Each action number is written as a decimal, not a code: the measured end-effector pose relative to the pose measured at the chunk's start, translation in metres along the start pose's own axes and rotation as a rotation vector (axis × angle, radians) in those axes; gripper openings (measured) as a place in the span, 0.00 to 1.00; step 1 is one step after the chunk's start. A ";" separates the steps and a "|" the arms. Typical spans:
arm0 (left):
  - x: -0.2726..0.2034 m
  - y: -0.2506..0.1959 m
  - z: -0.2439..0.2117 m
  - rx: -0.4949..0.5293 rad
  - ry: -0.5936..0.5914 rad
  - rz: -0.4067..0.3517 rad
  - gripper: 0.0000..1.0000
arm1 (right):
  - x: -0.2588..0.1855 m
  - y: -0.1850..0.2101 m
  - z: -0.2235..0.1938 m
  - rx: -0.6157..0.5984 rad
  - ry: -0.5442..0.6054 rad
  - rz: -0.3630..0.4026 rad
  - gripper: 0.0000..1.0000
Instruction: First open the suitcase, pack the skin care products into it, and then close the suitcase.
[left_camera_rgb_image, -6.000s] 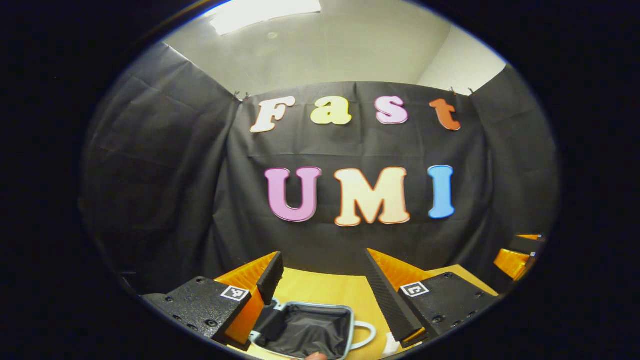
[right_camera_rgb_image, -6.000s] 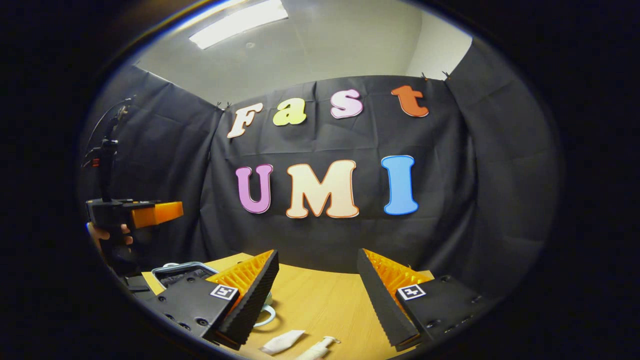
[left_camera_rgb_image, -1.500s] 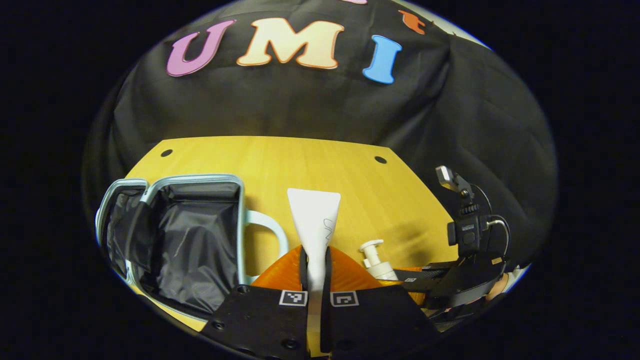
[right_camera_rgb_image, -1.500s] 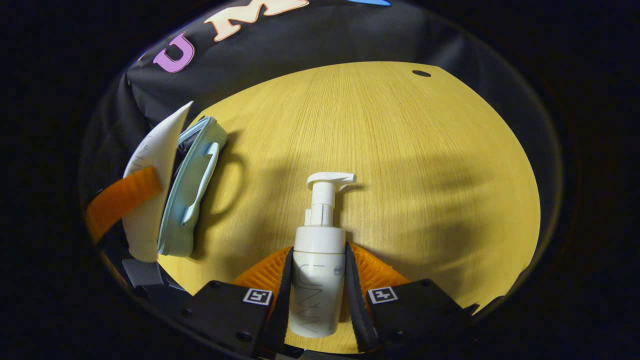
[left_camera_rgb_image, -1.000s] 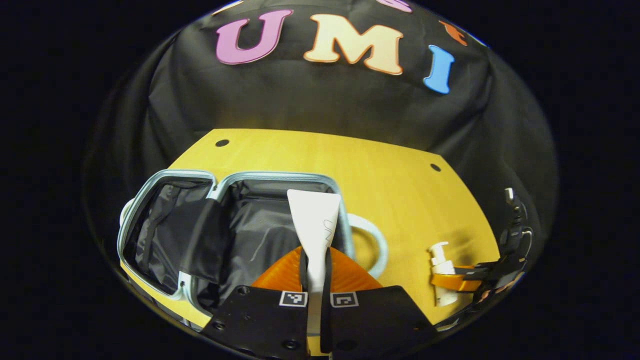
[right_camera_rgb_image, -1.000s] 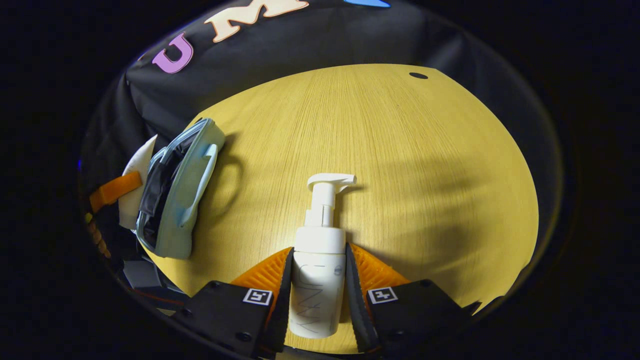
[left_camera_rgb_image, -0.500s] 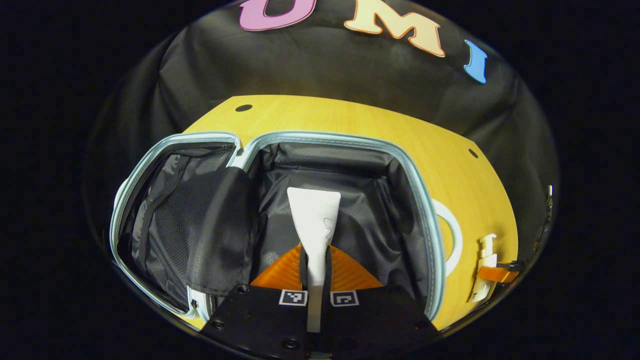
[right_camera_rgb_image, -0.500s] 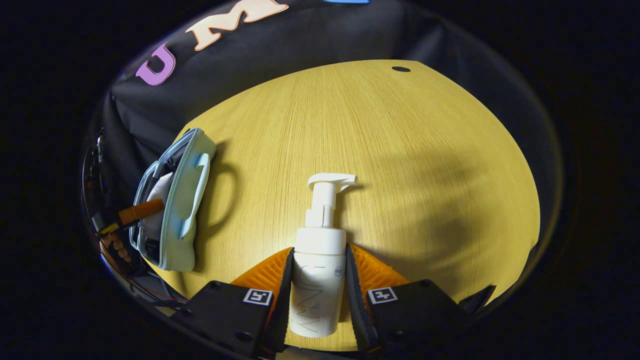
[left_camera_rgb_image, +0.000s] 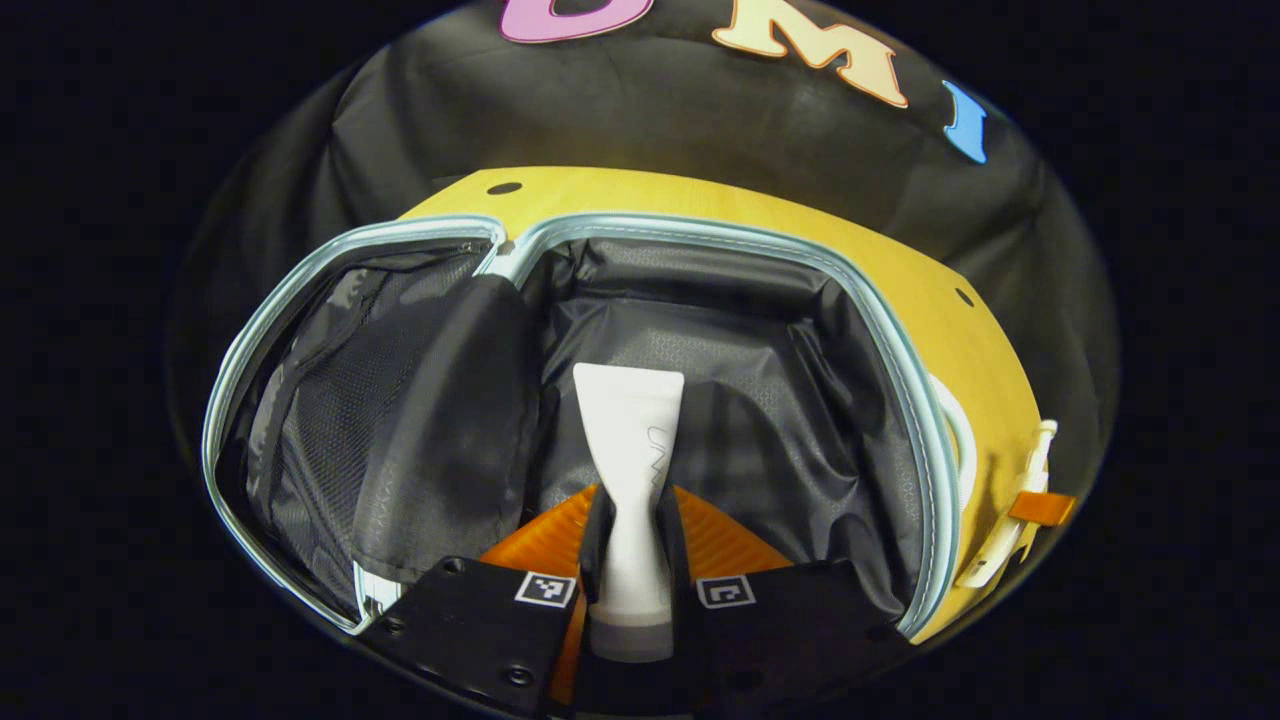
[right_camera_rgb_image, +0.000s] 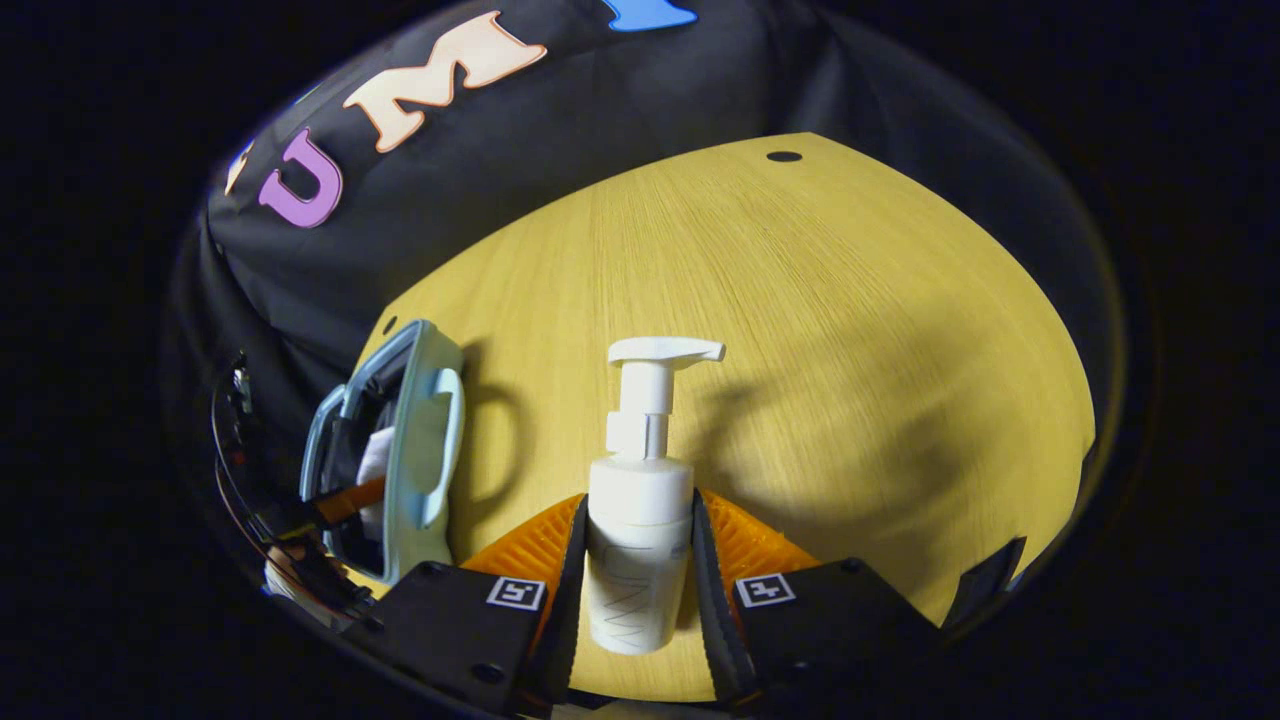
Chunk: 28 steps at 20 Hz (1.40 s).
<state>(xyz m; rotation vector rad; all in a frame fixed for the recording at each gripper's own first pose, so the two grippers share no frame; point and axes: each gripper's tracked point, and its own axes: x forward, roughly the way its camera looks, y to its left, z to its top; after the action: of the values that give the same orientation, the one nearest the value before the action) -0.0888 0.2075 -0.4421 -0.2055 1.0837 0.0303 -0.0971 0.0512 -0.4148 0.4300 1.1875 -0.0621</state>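
So the suitcase (left_camera_rgb_image: 905, 370) is already lying open on the wooden table (right_camera_rgb_image: 800, 300), black lining showing in both halves. The left gripper (left_camera_rgb_image: 630, 535) is clamped on the white tube (left_camera_rgb_image: 628, 440), both fingers pinching its narrow end, and it hangs right over the right-hand compartment. The tube's long axis runs straight out along the fingers, flat crimped end pointing to the far wall of that compartment. Looks like it's low inside the shell, but whether it's touching the lining can't be told.

The right gripper (right_camera_rgb_image: 640, 570) is gripping the white pump bottle (right_camera_rgb_image: 640, 520) around its body, pump head pointing away from the hand, above bare table. In the right gripper view the suitcase sits off to its left, handle side facing it, and the bottle is still outside the rim.

So the left hand is clearly the nearer one. Best guess: the tube gets let go first, then the bottle has to travel left over the handle edge to go in.
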 end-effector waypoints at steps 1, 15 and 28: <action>-0.003 -0.005 0.004 0.003 -0.018 -0.019 0.30 | -0.006 0.007 0.011 -0.004 -0.024 0.018 0.53; -0.082 0.016 0.078 -0.020 -0.296 -0.037 0.83 | -0.042 0.180 0.032 -0.121 -0.051 0.306 0.54; -0.149 0.143 0.068 -0.152 -0.377 0.165 0.83 | 0.024 0.239 -0.053 -0.321 0.166 0.284 0.53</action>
<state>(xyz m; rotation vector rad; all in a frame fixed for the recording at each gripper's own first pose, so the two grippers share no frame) -0.1172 0.3709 -0.3023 -0.2360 0.7196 0.2898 -0.0702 0.2940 -0.3833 0.3204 1.2616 0.4117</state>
